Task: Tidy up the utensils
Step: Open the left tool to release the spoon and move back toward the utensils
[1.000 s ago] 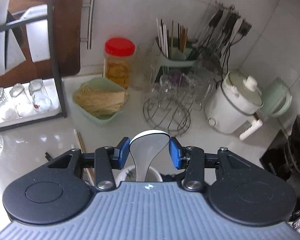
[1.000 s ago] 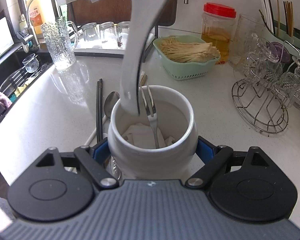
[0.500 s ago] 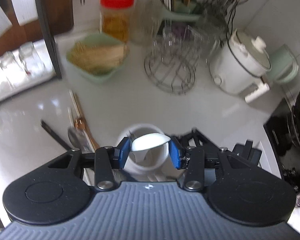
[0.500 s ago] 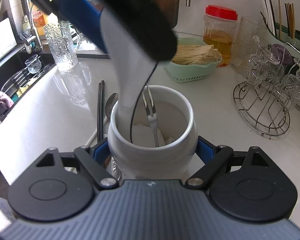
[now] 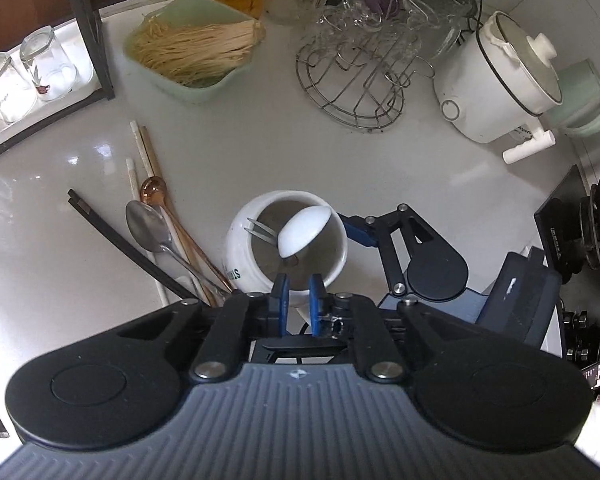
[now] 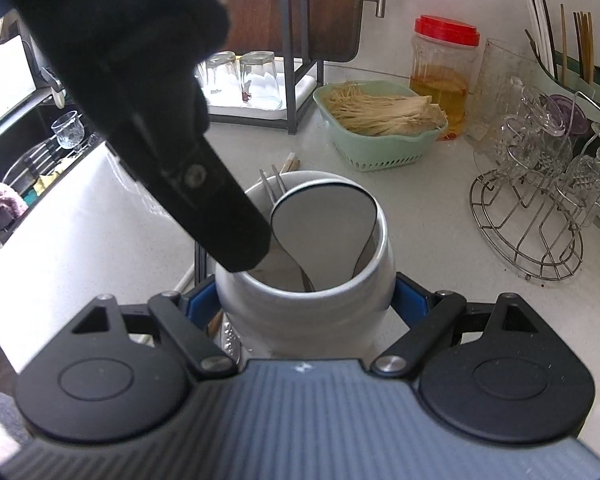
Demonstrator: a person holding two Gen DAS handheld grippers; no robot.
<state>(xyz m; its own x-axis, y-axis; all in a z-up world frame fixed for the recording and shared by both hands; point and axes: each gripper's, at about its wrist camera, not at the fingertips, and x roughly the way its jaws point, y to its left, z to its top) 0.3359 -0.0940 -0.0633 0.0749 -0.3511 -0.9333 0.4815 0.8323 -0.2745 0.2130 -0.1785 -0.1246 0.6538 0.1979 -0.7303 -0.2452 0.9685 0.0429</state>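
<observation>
The white spoon (image 5: 303, 231) stands bowl-up in the white jar (image 5: 286, 240) beside 1 fork (image 5: 260, 230). The right hand-held gripper (image 6: 306, 304) clamps the jar on the counter (image 5: 260, 152). The left hand-held gripper (image 5: 298, 304) hangs empty over the near rim, jaws closing. Next, I judge: reach left for the steel spoon (image 5: 148, 226), gripping its handle.

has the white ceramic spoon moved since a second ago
Yes. The white spoon has dropped into the white jar, beside the fork; earlier it stood tall above the rim.
</observation>
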